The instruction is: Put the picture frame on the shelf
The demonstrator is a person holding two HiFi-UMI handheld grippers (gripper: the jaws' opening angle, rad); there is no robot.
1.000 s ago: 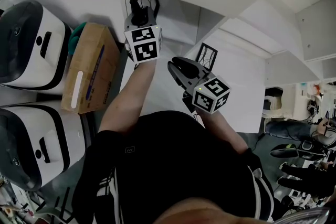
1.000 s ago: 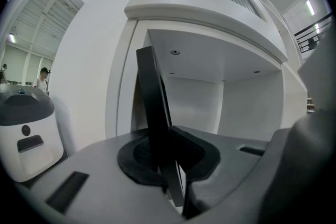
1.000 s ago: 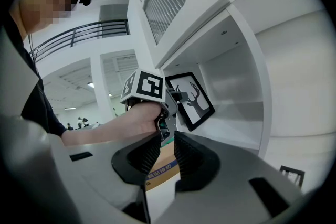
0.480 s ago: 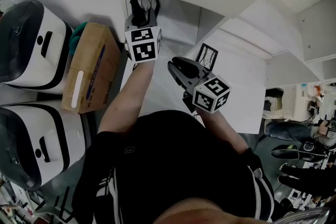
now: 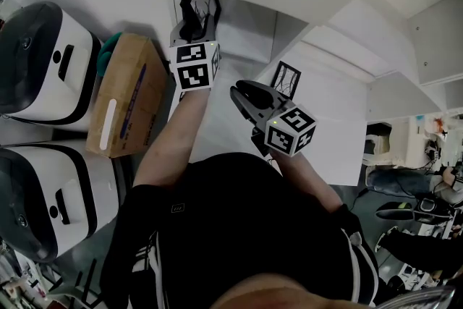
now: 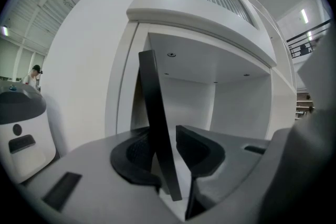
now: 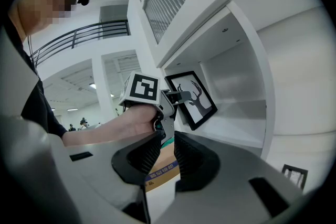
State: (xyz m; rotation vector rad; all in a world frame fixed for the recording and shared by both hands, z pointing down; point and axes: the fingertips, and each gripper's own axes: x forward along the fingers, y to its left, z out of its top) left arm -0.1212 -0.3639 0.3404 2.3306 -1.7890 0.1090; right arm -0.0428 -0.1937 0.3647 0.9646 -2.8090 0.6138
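Note:
The black picture frame (image 5: 205, 9) with a branch drawing (image 7: 191, 98) stands tilted inside the white shelf's (image 5: 249, 29) open compartment. My left gripper (image 5: 195, 18) reaches into that compartment. The frame's thin edge (image 6: 155, 128) stands between its jaws. These jaws have just been opening: a gap shows on the right side of the edge and the pads no longer press it. My right gripper (image 5: 242, 94) hangs lower and to the right, open, with nothing between its fingers. From the right gripper view, the left gripper (image 7: 176, 96) is at the frame's left side.
A second small black frame (image 5: 286, 77) leans on the lower white ledge to the right. A cardboard box (image 5: 126, 94) stands left of the shelf, beside two white machines (image 5: 43, 61). The shelf's upper hood (image 6: 210, 13) overhangs the compartment.
The left gripper's marker cube has shifted and tilted slightly at the shelf. The frame stays in the compartment. The right gripper has not moved.

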